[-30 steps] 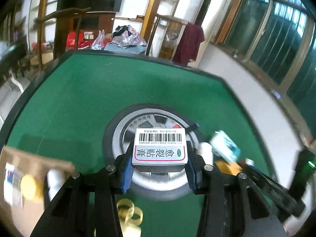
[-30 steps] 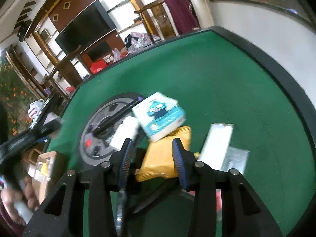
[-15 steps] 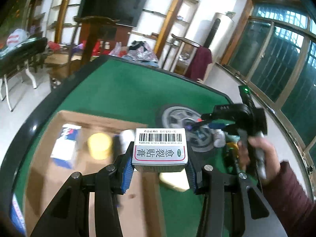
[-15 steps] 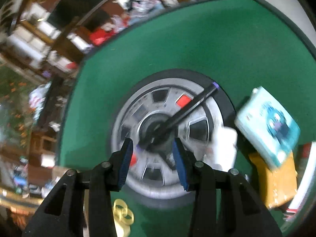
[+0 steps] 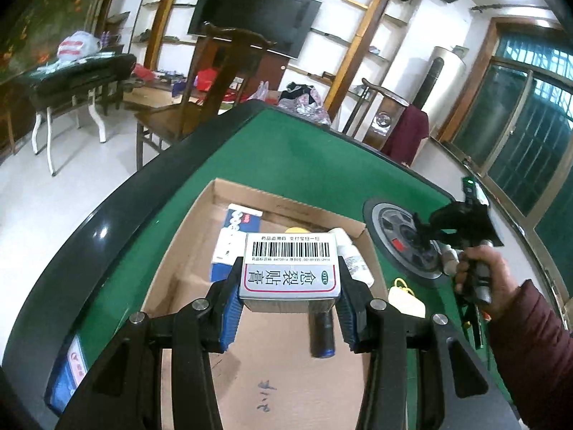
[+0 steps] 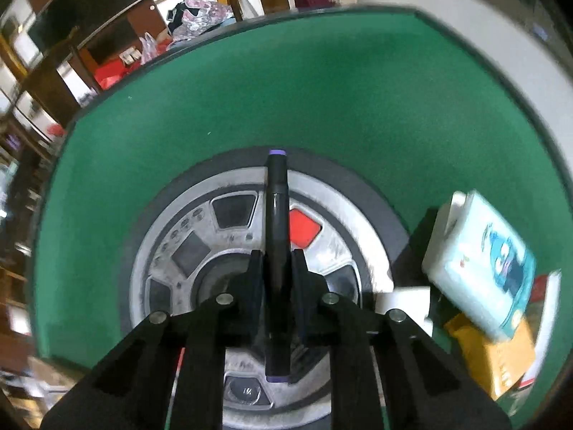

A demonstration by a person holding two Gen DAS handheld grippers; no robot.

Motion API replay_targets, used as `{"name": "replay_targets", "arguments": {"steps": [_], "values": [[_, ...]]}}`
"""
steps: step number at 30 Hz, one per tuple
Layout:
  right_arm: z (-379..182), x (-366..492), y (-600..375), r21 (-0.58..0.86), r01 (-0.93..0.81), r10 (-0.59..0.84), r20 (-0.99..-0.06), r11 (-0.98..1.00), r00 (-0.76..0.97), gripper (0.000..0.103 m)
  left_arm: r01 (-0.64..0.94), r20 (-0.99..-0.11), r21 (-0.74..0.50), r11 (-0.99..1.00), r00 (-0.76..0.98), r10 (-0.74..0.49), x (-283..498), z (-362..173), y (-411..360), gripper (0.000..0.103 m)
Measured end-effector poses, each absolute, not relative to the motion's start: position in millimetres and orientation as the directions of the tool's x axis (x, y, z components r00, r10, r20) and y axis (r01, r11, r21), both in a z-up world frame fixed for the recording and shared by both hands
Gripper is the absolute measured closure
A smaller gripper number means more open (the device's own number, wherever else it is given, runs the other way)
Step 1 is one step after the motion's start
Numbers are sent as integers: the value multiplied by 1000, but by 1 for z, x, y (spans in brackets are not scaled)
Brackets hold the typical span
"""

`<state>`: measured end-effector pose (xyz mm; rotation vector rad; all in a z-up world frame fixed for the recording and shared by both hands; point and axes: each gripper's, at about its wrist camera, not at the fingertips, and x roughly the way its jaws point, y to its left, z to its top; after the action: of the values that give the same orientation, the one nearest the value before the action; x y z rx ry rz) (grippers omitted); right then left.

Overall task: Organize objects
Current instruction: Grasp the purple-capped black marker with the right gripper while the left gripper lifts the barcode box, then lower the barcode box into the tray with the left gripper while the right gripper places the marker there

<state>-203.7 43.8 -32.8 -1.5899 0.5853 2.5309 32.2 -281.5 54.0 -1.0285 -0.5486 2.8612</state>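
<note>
Left hand-held gripper pinches a medicine box, angled down; right hand-held gripper, steeply down, clamps a marker.

Beyond the table — a wall-mounted television, a wooden chair and a maroon garment draped on another chair.

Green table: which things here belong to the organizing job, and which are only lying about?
In the job:
- medicine box, held in the left tool
- black marker, clamped in the right tool
- cardboard box

Lying about:
- wheel-shaped centre disc
- chair
- television
</note>
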Motion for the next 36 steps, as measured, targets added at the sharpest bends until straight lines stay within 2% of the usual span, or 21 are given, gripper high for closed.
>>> {"name": "replay_targets", "arguments": {"steps": [9, 17, 26, 32, 36], "values": [[-1, -133, 40, 475, -125, -364, -796, -871, -484, 90, 106, -606, -357, -928, -782, 144, 57, 56, -300, 63], [26, -71, -3, 551, 49, -504, -720, -833, -477, 90, 117, -601, -335, -935, -790, 117, 82, 68, -296, 63], [27, -37, -50, 607, 158, -612, -678, -778, -408, 90, 106, -593, -310, -945, -798, 105, 103, 78, -289, 63], [18, -22, -92, 620, 208, -650, -677, -756, -345, 90, 110, -653, -262, -959, -752, 92, 81, 68, -293, 63], [5, -21, -115, 624, 213, -657, -687, -752, -309, 90, 96, -706, -264, -960, -697, 125, 54, 50, -294, 63]]}}
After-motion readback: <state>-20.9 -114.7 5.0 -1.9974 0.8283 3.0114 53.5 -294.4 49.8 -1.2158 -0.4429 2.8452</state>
